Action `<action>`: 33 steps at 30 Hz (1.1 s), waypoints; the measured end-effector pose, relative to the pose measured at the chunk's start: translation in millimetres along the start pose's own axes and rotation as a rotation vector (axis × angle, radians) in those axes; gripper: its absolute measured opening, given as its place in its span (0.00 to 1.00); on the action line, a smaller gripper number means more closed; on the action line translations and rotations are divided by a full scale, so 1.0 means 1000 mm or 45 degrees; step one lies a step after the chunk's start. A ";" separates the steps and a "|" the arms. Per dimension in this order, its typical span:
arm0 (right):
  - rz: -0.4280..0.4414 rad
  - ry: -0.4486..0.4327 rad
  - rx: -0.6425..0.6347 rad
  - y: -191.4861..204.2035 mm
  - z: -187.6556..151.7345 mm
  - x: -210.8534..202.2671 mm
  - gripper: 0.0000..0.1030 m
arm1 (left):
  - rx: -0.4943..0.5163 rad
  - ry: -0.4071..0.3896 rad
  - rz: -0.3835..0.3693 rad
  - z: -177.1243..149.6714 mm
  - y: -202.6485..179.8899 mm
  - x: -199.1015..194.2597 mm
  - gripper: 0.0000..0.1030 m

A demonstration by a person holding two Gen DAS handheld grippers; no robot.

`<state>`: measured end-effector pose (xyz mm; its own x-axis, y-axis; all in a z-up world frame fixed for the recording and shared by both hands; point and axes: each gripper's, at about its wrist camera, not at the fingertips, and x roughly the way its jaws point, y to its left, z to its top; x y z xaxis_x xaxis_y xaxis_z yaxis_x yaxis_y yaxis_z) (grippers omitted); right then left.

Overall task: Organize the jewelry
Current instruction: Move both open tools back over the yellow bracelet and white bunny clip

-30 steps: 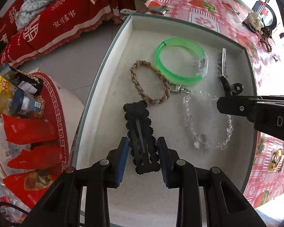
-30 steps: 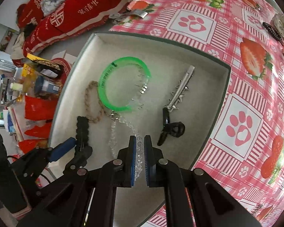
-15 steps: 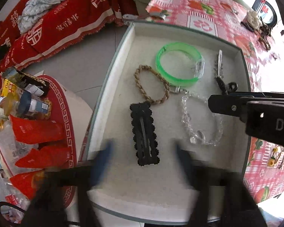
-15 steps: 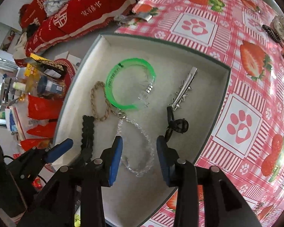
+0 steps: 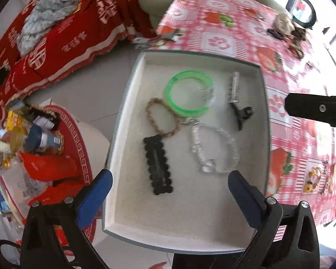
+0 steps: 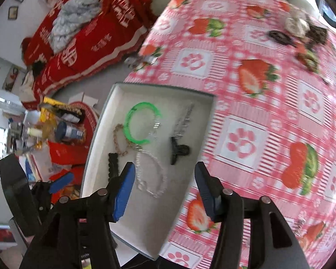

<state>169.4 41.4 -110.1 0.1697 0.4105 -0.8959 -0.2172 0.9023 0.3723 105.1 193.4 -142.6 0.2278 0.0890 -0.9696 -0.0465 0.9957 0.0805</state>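
A white tray (image 5: 132,103) (image 6: 100,123) holds a black hair clip (image 5: 158,164) (image 6: 113,163), a braided rope bracelet (image 5: 162,117) (image 6: 121,141), a green bangle (image 5: 189,93) (image 6: 141,121), a clear bead bracelet (image 5: 215,149) (image 6: 151,174), a silver clip (image 5: 234,87) (image 6: 183,118) and a small black claw clip (image 5: 243,114) (image 6: 179,150). My left gripper (image 5: 170,199) is open and empty above the tray's near end. My right gripper (image 6: 164,188) is open and empty above the tray's near right side.
The tray sits at the edge of a pink strawberry tablecloth (image 6: 268,112) (image 5: 302,145). More jewelry lies at the table's far right (image 6: 302,35) (image 5: 286,29) and near right (image 5: 313,177). Left of the tray, below, are bottles and red packets (image 5: 33,148) and a red blanket (image 5: 67,33).
Both grippers opened wide and pulled back and up from the tray. The black hair clip and the clear bead bracelet now lie free in the tray.
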 end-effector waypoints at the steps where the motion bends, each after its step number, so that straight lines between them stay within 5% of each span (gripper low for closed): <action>1: -0.009 -0.013 0.027 -0.008 -0.002 -0.007 0.63 | 0.018 -0.005 -0.004 0.002 -0.006 -0.003 1.00; 5: -0.044 -0.060 0.141 -0.048 -0.015 -0.035 0.79 | 0.112 -0.042 -0.023 0.010 -0.035 -0.016 1.00; 18: -0.210 -0.109 0.511 -0.173 -0.090 -0.095 0.81 | 0.429 -0.073 -0.159 0.009 -0.147 -0.038 1.00; 33: -0.328 -0.013 0.772 -0.227 -0.173 -0.085 0.81 | 0.648 0.045 -0.211 -0.018 -0.220 -0.006 1.00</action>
<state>38.2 -221.0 -160.3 0.1540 0.1701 -0.9733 0.4113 0.8846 0.2197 96.3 -26.5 -158.5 0.1586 -0.0628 -0.9853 0.4666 0.8843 0.0188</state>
